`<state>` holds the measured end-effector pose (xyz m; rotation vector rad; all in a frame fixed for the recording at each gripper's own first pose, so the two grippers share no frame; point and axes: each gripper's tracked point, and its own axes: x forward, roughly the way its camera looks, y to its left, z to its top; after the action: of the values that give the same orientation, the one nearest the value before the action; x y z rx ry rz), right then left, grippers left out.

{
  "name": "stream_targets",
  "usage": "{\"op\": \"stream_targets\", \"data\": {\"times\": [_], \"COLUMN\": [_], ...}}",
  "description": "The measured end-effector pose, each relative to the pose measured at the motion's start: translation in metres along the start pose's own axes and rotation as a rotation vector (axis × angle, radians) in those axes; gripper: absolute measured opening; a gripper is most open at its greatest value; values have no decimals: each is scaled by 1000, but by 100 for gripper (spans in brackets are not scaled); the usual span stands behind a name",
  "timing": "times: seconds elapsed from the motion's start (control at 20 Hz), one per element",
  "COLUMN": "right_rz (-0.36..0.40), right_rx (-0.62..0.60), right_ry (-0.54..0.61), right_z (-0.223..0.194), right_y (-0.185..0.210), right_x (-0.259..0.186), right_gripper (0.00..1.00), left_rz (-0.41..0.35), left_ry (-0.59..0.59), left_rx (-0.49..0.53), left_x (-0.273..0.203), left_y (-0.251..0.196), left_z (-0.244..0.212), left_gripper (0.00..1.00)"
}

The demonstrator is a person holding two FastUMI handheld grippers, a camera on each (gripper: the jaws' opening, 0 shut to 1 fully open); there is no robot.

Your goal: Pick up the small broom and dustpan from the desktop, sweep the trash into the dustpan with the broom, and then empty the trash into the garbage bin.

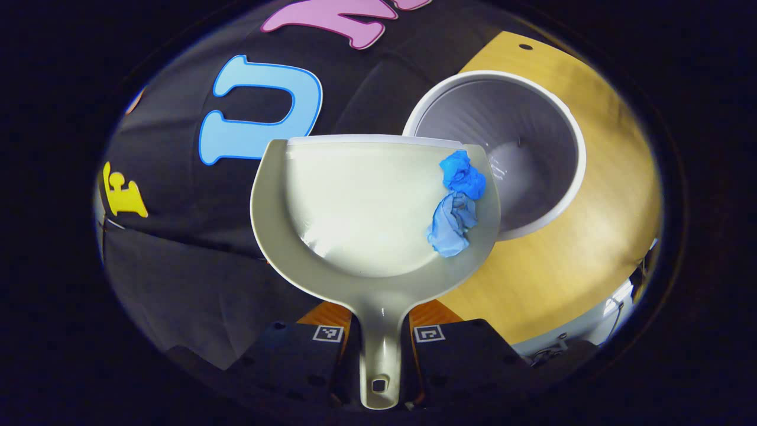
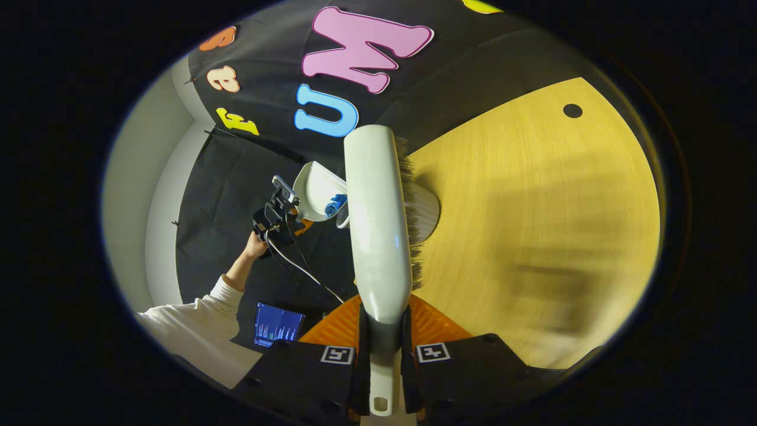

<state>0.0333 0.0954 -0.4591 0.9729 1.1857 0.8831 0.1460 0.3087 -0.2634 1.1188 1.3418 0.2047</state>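
Wood-grain desktop [image 2: 532, 236] spreads pale yellow across the right gripper view, with one small dark hole near its far edge; in the left gripper view it lies beneath and to the right of the garbage bin [image 1: 550, 154]. That bin is round, grey inside with a white rim, and stands on the desktop with its mouth open to the camera.

Next in size is the dustpan [image 1: 366, 207], a beige scoop held up in the air, its right lip overlapping the bin's near rim. Its handle runs down between the fingers of the left gripper [image 1: 378, 349], which are clamped on it from both sides. The small broom [image 2: 378, 225], white-backed with bristles along its right edge, points away from the right gripper [image 2: 381, 361], whose fingers are closed on its handle.

In the right gripper view a person's hand [image 2: 255, 245], in a white sleeve [image 2: 201, 331], holds the left gripper with the dustpan off beyond the broom, probably over the bin.

Smallest, the crumpled blue trash [image 1: 456, 204] lies against the dustpan's right wall.
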Motion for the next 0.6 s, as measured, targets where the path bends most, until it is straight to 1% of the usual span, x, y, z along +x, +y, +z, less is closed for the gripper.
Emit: {"op": "stream_targets", "data": {"times": [0.15, 0.2, 0.35, 0.45, 0.5, 0.6], "right_rz": [0, -2, -24, -25, -36, -57], "right_rx": [0, -1, 2, 9, 7, 14], "right_ry": [8, 9, 8, 9, 10, 5], "right_z": [-4, -5, -4, -8, -8, -7], "right_y": [1, 0, -5, -5, -7, -9], "right_x": [0, 1, 3, 2, 2, 4], "right_gripper": [24, 24, 24, 24, 24, 24], "left_rz": [110, 173, 263, 306, 323, 346], "left_ry": [21, 27, 26, 20, 11, -19], "left_rx": [141, 205, 275, 287, 273, 207], "left_x": [5, 5, 2, 0, 0, -3], "left_y": [5, 8, 9, 10, 10, 8], "left_z": [-6, -5, -3, -3, -2, 3], "left_gripper": [27, 27, 27, 27, 27, 27]}}
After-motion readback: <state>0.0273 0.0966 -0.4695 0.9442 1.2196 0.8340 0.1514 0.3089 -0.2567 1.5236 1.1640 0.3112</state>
